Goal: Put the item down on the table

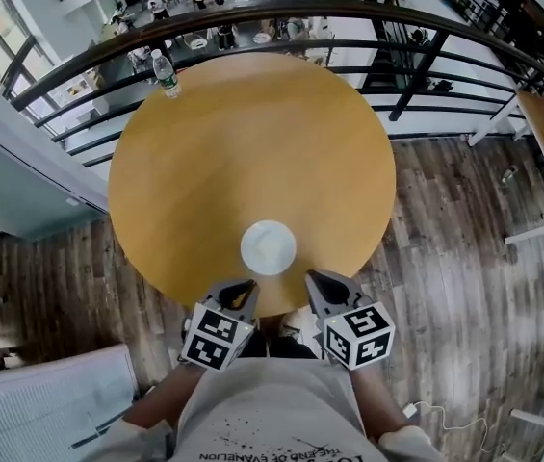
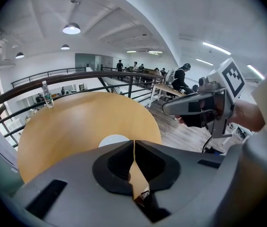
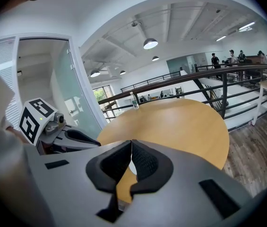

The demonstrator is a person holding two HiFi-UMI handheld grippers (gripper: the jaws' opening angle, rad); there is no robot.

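White round item (image 1: 269, 247): lower centre, on table (image 1: 252, 133); probably light, rigid; grasp rim.
Left gripper (image 1: 246, 287), right gripper (image 1: 314, 279): closed, empty.

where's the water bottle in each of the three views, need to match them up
Head view: the water bottle is at upper left, standing on the far edge of the round table.
Left gripper view: the water bottle is at left, on the table's far rim.
Right gripper view: the water bottle is at centre, on the far rim.
Shared landmark: the dark railing curving just behind the bottle.
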